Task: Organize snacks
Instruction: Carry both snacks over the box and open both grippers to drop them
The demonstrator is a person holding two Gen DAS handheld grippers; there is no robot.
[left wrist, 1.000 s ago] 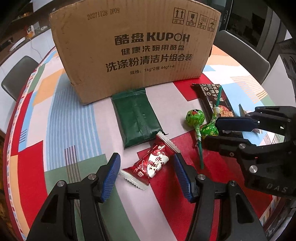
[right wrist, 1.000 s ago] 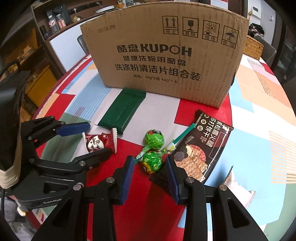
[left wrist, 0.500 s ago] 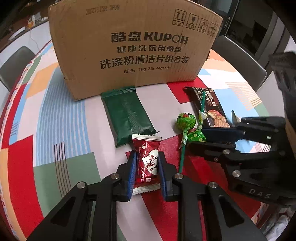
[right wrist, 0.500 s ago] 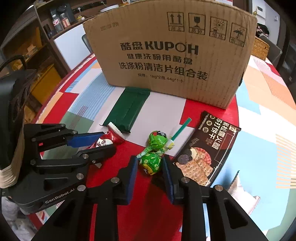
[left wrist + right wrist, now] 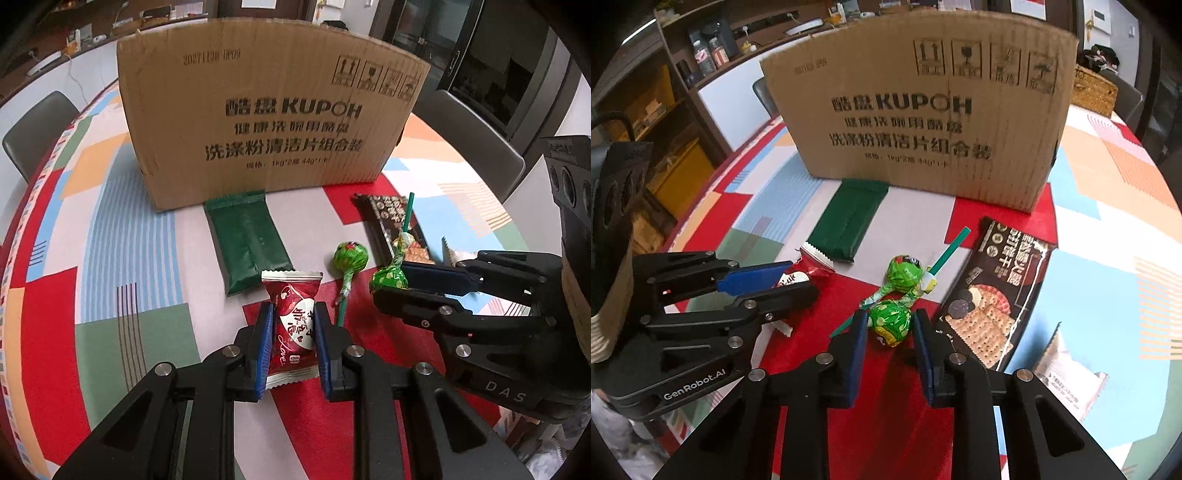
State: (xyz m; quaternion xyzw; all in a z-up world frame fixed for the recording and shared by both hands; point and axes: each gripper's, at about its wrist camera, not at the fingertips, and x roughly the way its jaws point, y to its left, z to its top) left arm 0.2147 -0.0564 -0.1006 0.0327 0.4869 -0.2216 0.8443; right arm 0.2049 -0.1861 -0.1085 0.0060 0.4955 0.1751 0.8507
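In front of the cardboard box (image 5: 273, 122), the left claw (image 5: 291, 332) is clamped on the red candy packet (image 5: 293, 325), and the right claw (image 5: 890, 332) is clamped on a green lollipop (image 5: 889, 322) beside it.

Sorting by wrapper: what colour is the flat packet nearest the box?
Plain dark green packet; clearest in the left wrist view.

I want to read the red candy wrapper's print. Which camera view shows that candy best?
The left wrist view: the red candy faces the camera between the left gripper pads, its heart and "Love" print readable. In the right wrist view, the red candy shows only its crimped end and a sliver of print; the left gripper's fingers hide the rest.
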